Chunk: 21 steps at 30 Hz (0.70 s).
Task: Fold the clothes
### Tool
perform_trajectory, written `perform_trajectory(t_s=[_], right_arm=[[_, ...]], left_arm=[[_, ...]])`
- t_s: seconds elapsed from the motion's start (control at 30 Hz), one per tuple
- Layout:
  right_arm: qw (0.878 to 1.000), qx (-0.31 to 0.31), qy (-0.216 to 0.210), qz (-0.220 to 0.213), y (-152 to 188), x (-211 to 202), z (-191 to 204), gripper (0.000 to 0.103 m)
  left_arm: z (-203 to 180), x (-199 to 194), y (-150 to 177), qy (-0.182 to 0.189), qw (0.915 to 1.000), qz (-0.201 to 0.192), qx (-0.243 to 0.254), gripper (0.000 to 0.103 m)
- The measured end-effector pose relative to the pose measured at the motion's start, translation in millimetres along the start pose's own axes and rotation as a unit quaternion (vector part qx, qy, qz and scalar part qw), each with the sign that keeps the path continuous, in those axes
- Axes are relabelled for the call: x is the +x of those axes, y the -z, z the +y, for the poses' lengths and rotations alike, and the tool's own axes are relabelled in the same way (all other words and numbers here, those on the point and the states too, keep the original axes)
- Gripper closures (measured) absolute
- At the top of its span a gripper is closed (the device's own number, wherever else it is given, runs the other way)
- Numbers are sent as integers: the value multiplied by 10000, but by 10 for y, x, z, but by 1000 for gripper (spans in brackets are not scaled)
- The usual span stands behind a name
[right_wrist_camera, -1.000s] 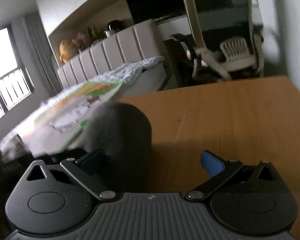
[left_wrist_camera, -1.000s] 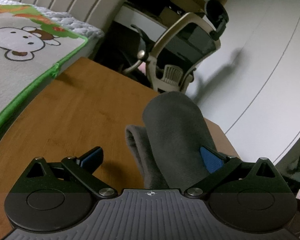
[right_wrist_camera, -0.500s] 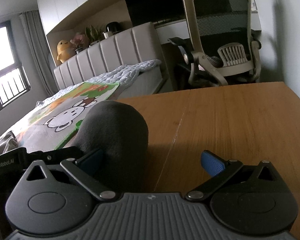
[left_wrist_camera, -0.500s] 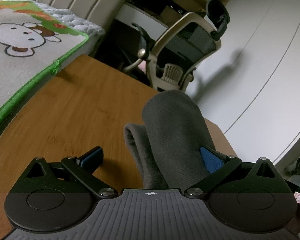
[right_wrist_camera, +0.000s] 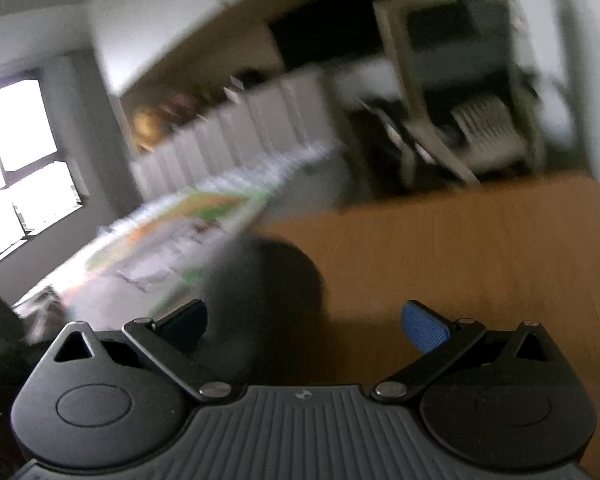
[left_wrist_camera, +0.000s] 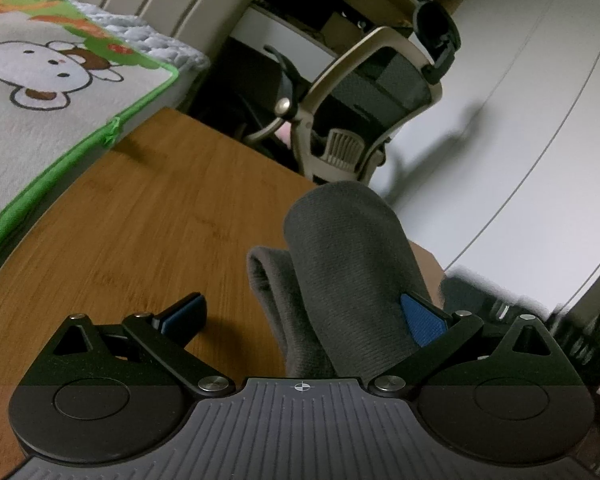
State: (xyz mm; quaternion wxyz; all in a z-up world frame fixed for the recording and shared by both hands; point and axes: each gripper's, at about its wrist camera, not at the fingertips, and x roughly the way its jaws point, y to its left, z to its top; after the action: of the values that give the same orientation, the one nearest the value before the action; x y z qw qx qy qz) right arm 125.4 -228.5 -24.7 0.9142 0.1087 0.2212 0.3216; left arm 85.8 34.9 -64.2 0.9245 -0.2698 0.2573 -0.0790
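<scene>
The grey cloth [left_wrist_camera: 352,280] stands up in a rounded fold between the fingers of the left gripper [left_wrist_camera: 302,312], above the wooden table [left_wrist_camera: 140,220]. It leans against the right blue pad [left_wrist_camera: 422,320] of this gripper, and a second, lower fold of it hangs just beside, toward the middle. The left pad [left_wrist_camera: 182,312] is well apart from the cloth, so the jaws stand wide and do not press the cloth between them. In the right wrist view, which is very blurred, the same cloth [right_wrist_camera: 268,280] shows as a dark rounded mass next to the left finger of the right gripper [right_wrist_camera: 304,316]. The jaws there are also spread wide, and the right pad [right_wrist_camera: 424,326] is free over the table [right_wrist_camera: 480,248]. I cannot tell if the cloth touches the left finger. Beyond the table is a bed with a cartoon blanket [left_wrist_camera: 52,92] with a green border, and an office chair [left_wrist_camera: 360,112] stands behind the far table edge, near a white wall [left_wrist_camera: 540,120].
</scene>
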Motion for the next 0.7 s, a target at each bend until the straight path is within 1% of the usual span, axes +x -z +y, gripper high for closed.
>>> perform_trajectory(t_s=[0.03,0.07,0.17,0.2,0.27,0.37,0.43,0.7], right_arm=[[10000,-58,-69,11,-62,51,34,0],[9998,-69,-77,143,-124,138,47,0],[9950,-337,367,861,-188,523,56,0],[9941,-366,385,946,-174,603,37,0],[9950,-281,347,890,-131,634,0,0],[9970,-11,407,663,-16,560,-29,0],[9973,100,439,585,19,515,-48,0],[9973,73,529,508,10,499,-34,0]], left_arm=[[-4,0,1,0,10000,0,-1,0],[-4,-1,1,0,10000,-1,-2,0],[3,-1,-2,-31,10000,-14,-7,0],[9,-6,-3,-50,10000,-34,-31,0],[25,-9,-13,-50,10000,-44,-50,0],[17,1,-20,-38,10000,-17,-11,0],[12,11,-24,-17,10000,11,18,0],[67,56,-51,238,9996,73,-107,0]])
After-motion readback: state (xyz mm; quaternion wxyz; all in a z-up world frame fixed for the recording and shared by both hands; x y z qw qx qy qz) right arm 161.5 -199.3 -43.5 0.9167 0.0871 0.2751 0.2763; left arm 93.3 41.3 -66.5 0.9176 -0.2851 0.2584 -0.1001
